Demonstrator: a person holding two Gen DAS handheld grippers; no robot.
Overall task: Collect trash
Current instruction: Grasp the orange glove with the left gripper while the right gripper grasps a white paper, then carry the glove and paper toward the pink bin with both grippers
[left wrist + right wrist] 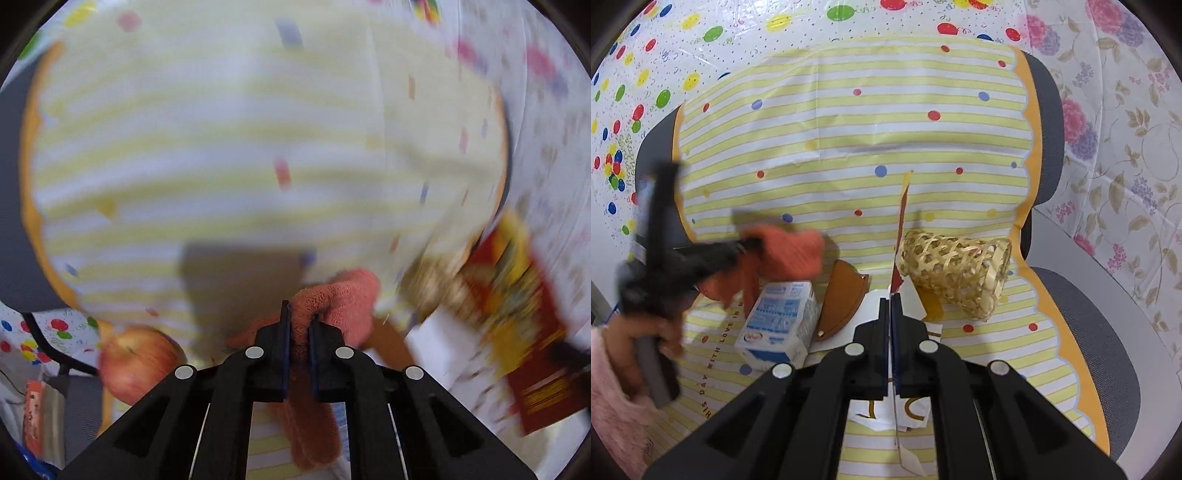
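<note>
My left gripper [299,319] is shut on an orange knitted cloth [341,295], which bunches above the jaws and hangs down below them. From the right wrist view the same left gripper [748,243] shows blurred at the left, with the orange cloth [792,251] held above the yellow striped mat [849,129]. My right gripper [890,297] is shut on a thin red and yellow wrapper [903,218], seen edge-on. This red wrapper [517,314] appears blurred at the right of the left wrist view.
On the mat lie a blue and white milk carton [779,321], a brown leather case [844,295], a tipped woven basket [956,273] and a white printed paper [886,410]. An apple [136,362] sits at the mat's edge. A hand [635,332] in a pink sleeve holds the left gripper.
</note>
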